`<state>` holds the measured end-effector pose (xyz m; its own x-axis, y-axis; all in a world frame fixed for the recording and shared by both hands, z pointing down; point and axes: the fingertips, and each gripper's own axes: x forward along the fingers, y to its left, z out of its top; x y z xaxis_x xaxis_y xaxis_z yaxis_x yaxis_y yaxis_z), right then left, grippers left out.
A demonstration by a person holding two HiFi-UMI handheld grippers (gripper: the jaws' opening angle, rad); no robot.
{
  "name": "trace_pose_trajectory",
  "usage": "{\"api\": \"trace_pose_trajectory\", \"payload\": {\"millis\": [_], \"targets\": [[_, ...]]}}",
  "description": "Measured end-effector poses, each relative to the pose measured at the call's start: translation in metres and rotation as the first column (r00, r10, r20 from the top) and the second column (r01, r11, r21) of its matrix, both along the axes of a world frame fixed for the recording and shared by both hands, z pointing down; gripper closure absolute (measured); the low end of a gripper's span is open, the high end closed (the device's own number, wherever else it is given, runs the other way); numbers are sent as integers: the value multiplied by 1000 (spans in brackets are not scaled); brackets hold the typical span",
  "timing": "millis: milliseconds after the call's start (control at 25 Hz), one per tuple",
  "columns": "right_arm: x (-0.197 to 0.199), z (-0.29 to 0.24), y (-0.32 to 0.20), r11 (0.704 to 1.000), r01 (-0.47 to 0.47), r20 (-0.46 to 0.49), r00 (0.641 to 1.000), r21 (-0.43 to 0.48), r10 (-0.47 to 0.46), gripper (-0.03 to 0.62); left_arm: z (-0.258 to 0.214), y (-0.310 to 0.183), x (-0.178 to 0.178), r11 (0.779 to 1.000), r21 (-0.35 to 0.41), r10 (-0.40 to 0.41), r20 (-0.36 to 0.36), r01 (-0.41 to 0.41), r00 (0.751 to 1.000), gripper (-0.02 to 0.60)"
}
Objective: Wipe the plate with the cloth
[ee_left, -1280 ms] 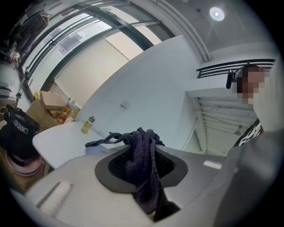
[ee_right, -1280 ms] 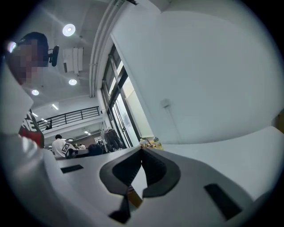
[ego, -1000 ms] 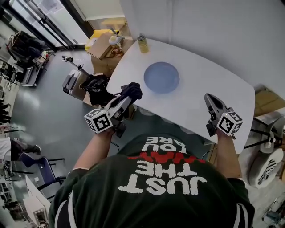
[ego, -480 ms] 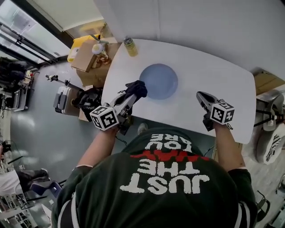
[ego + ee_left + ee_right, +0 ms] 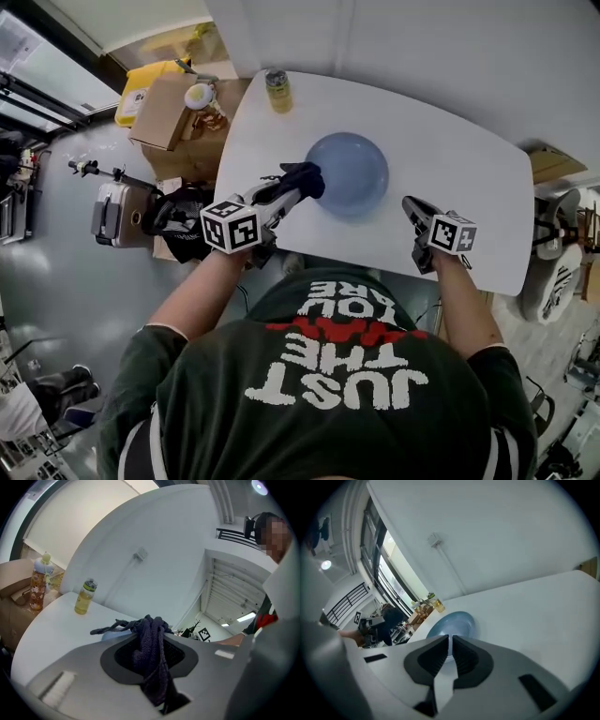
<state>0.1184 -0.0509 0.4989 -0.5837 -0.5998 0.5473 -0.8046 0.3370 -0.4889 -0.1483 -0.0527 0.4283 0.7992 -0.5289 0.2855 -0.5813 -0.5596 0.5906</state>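
**While the cloth (image 5: 306, 177) is hanging at the rim of the plate (image 5: 364, 173), the wiping itself is waiting to start**

Because the left gripper (image 5: 287, 190) is pinching the dark cloth between its jaws, with a bunch of fabric sticking out past the tips and a tail trailing back between them, the picking-up part is looking done. In the head view the bunch is overlapping the near left edge of the blue plate, which is sitting upright near the middle of the white table (image 5: 459, 169). Whether the fabric is actually pressing on the plate or only hovering over it, neither view is showing.

The right gripper (image 5: 412, 210) is pointing toward the plate from the right, well clear of its rim, with its jaws pressed together and nothing between them. It is not steadying the plate.

Judging from this, the task is sitting at its early stage: the cloth is in hand and lined up, while the strokes across the plate's face are all waiting to be made. No streak or wet patch is showing on the plate. A small bottle (image 5: 277, 91) is standing at the far left edge of the table, well apart from the work.
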Motion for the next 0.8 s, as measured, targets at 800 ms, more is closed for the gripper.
{"api": "trace_pose_trajectory", "payload": {"millis": [800], "targets": [[-30, 131, -68, 943, 23, -15, 999, -332, -30, 419, 98, -80, 88, 984, -53, 179, 411, -173, 894, 486]]}}
